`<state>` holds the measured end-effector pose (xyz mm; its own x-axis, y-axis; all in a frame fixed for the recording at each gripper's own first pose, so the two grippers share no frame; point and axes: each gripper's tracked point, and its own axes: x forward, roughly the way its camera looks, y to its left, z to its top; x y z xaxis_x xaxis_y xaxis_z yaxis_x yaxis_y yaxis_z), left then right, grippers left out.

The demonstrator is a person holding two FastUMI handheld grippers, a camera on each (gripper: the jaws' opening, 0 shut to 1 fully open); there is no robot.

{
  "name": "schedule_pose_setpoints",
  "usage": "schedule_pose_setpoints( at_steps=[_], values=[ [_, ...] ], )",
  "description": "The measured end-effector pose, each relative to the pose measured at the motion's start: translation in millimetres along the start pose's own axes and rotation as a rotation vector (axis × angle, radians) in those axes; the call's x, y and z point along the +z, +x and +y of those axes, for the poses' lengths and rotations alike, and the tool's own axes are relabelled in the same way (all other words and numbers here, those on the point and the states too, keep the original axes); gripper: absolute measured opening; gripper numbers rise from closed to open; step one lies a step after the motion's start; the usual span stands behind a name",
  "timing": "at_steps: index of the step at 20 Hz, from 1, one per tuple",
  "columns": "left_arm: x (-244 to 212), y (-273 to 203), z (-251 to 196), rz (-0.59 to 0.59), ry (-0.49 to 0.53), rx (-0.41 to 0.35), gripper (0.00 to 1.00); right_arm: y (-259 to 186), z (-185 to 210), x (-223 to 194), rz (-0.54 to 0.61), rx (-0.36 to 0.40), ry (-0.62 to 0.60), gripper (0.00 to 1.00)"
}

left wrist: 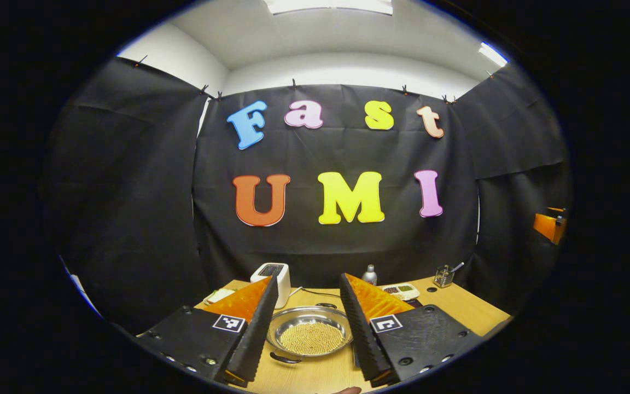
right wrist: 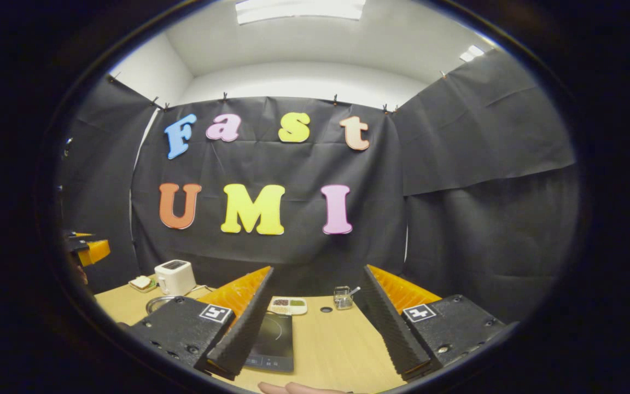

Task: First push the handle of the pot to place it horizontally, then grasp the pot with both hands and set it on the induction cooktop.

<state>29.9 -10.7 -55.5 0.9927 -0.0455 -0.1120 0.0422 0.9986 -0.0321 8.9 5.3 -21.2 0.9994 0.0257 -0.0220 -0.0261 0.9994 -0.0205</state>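
A shallow steel pot (left wrist: 309,332) holding pale yellow grains sits on the wooden table (left wrist: 457,306), between the fingers of my left gripper (left wrist: 308,279), which is open and above it, touching nothing. One black pot handle (left wrist: 285,358) points toward me; the other (left wrist: 326,305) points away. In the right gripper view, the black induction cooktop (right wrist: 274,339) lies flat on the table below my open right gripper (right wrist: 318,269). Part of the pot's rim (right wrist: 156,301) peeks out left of that gripper's left finger. Each gripper shows far off as an orange part at the other's view edge.
At the back of the table stand a white toaster (left wrist: 282,273), a small bottle (left wrist: 369,273), a tray of seasonings (right wrist: 289,305) and a glass jar with a spoon (right wrist: 342,297). A small plate with bread (right wrist: 141,283) lies beside the toaster. Black cloth walls surround the table.
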Motion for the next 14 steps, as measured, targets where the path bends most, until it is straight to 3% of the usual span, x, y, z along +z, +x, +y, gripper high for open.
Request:
schedule_pose_setpoints(
  at_steps=[1,2,3,4,5,6,7,10,11,14],
  values=[
    [-10,4,1,0.037,-0.002,-0.003,0.65,1,0,-1,0.003,0.004,0.004,0.99],
    [-20,7,1,0.070,-0.006,-0.006,0.53,1,0,-3,0.006,0.006,0.007,0.96],
    [-27,11,-1,0.100,-0.011,-0.024,0.53,2,-1,-5,0.009,0.005,0.009,0.99],
    [-38,16,-2,0.133,-0.022,-0.031,0.46,2,-1,-6,0.012,0.004,0.010,0.96],
    [-50,18,-2,0.173,-0.033,-0.039,0.22,2,-1,-8,0.015,0.004,0.012,0.99],
    [-64,21,2,0.217,-0.039,-0.039,0.23,3,-2,-10,0.020,0.004,0.013,0.99],
    [-78,24,2,0.265,-0.042,-0.040,0.18,3,-2,-12,0.027,0.005,0.014,0.99],
    [-107,32,7,0.366,0.008,-0.028,0.18,4,-2,-22,0.060,0.008,0.016,0.96],
    [-116,37,13,0.386,0.024,-0.006,0.02,3,-1,-24,0.064,0.015,0.016,0.99],
    [-162,47,8,0.499,0.011,-0.025,0.02,4,-1,-27,0.062,0.016,0.001,0.96]
  ],
)
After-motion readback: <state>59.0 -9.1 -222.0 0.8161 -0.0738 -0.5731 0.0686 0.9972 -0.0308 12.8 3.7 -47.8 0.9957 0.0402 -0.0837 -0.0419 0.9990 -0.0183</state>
